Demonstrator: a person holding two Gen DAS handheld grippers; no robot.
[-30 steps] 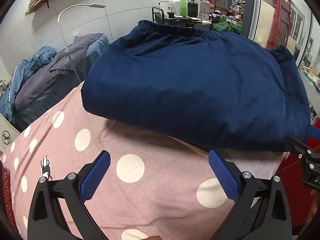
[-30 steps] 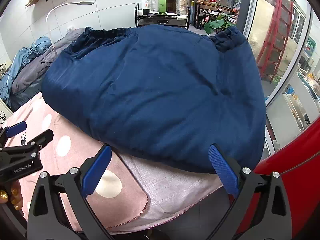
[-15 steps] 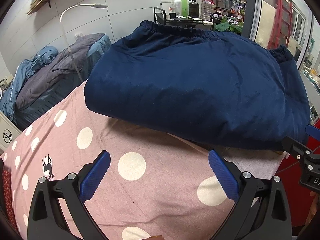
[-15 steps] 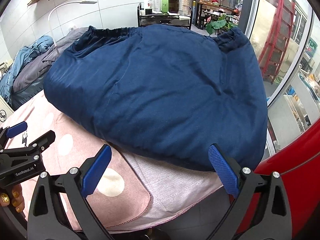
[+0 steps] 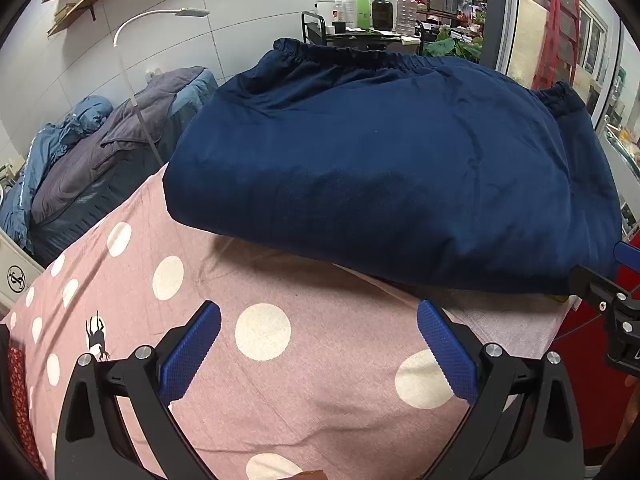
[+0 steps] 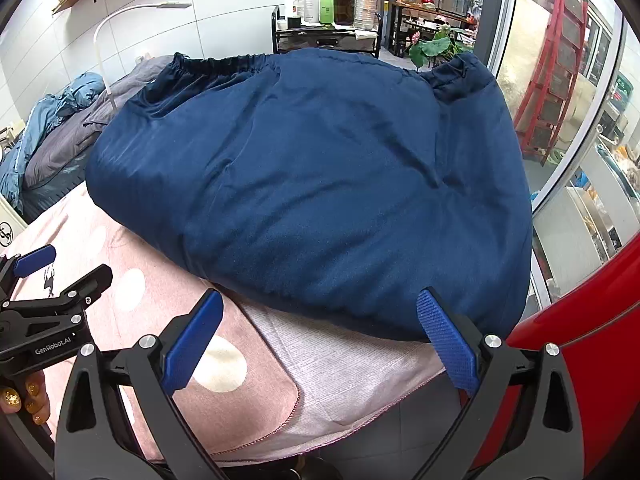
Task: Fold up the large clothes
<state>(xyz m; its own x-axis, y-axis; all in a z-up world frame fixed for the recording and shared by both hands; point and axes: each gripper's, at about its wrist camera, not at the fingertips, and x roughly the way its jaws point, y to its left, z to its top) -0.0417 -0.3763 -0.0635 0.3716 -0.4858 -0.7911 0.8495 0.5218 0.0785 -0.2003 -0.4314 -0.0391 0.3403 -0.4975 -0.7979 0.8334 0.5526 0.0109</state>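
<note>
A large navy blue garment (image 5: 384, 176) lies folded in a thick pile on the pink polka-dot cloth (image 5: 280, 360), its elastic hem at the far side. It fills the right wrist view (image 6: 320, 184) too. My left gripper (image 5: 318, 344) is open and empty, over the pink cloth a little short of the garment's near edge. My right gripper (image 6: 320, 340) is open and empty at the garment's near right edge, one blue fingertip (image 6: 440, 320) overlapping it. The left gripper also shows at the left edge of the right wrist view (image 6: 52, 280).
Grey and blue bedding (image 5: 100, 160) is piled at the back left beside a white lamp (image 5: 160, 20). A cart with bottles (image 5: 360, 4) stands behind. A red surface (image 6: 592, 360) and glass doors are on the right. The cloth's edge (image 6: 320, 428) hangs near me.
Both grippers have drawn back slightly from the garment, which looks a little farther. Both stay open and empty; the garment has not moved.
</note>
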